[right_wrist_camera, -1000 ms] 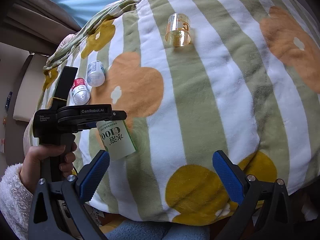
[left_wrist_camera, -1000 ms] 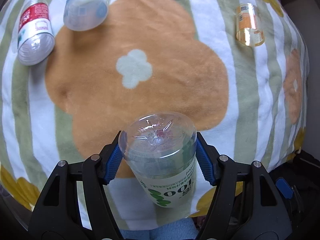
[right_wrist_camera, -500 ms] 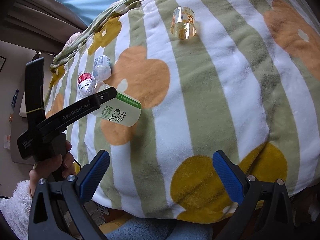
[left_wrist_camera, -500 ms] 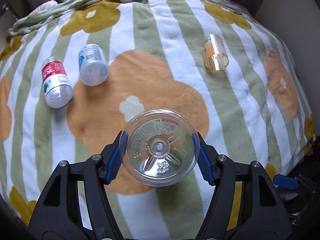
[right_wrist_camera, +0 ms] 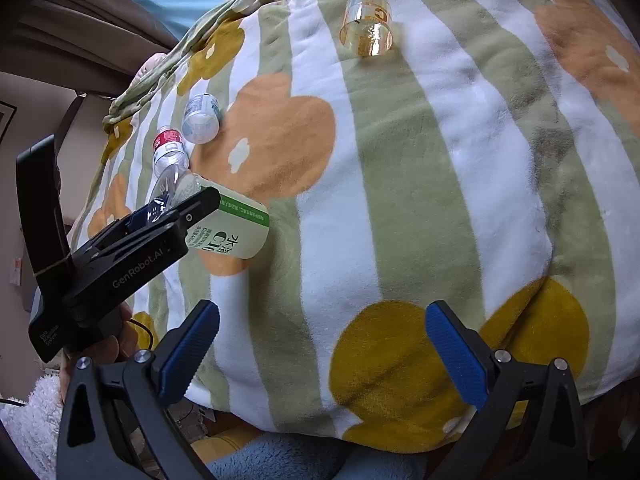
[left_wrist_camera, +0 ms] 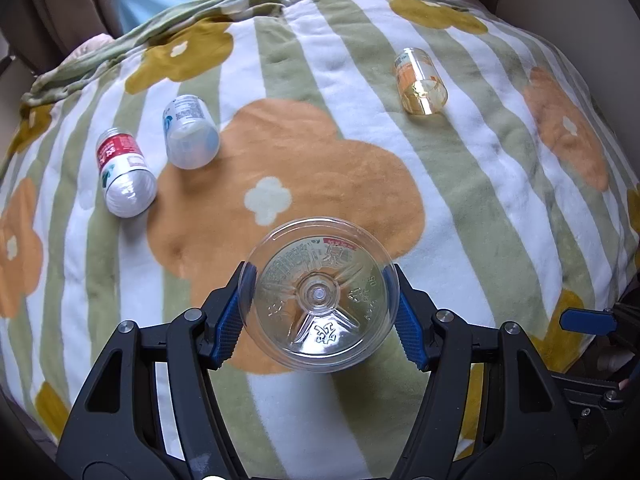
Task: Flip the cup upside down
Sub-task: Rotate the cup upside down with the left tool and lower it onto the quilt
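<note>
Cup (left_wrist_camera: 319, 295) clamped in left gripper (left_wrist_camera: 319, 308) above striped flower blanket (left_wrist_camera: 460, 168); right gripper (right_wrist_camera: 322, 344) spread wide.

The left gripper (left_wrist_camera: 320, 316) is clamping a clear cup (left_wrist_camera: 319, 295), its base facing the camera, while three other cups are lying on the blanket (left_wrist_camera: 480, 208) at ten, eleven and one o'clock.

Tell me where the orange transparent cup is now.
The orange transparent cup lies on its side at the far right of the blanket, alone on a green stripe, apart from the two cups at the far left.
</note>
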The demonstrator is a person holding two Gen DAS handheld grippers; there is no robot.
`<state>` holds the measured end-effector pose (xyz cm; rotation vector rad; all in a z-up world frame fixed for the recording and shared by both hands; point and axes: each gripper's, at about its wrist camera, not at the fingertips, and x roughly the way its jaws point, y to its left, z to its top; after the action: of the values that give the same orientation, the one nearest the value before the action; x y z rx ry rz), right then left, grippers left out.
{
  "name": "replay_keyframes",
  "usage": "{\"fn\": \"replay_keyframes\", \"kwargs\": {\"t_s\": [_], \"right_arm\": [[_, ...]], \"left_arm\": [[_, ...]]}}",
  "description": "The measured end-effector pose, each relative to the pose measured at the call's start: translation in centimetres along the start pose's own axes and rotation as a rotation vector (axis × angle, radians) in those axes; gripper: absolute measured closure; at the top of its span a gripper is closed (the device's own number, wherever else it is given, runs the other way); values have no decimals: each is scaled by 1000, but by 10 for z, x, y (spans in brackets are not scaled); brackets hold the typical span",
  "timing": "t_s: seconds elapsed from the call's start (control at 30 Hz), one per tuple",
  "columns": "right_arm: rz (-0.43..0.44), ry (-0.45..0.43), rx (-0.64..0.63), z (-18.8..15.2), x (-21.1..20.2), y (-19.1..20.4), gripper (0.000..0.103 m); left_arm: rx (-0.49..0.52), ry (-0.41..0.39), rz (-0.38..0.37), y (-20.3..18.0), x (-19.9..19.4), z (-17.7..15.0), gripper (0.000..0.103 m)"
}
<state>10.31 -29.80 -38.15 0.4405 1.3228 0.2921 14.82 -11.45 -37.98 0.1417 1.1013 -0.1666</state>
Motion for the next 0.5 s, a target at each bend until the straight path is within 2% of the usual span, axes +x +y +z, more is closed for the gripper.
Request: {"fn": "replay_keyframes", "kwargs": {"t_s": [0.5], "right_arm": [[-22, 1, -49, -1, 6, -1, 0]], "left_arm": [[4, 12, 10, -5, 10, -6, 41]]}}
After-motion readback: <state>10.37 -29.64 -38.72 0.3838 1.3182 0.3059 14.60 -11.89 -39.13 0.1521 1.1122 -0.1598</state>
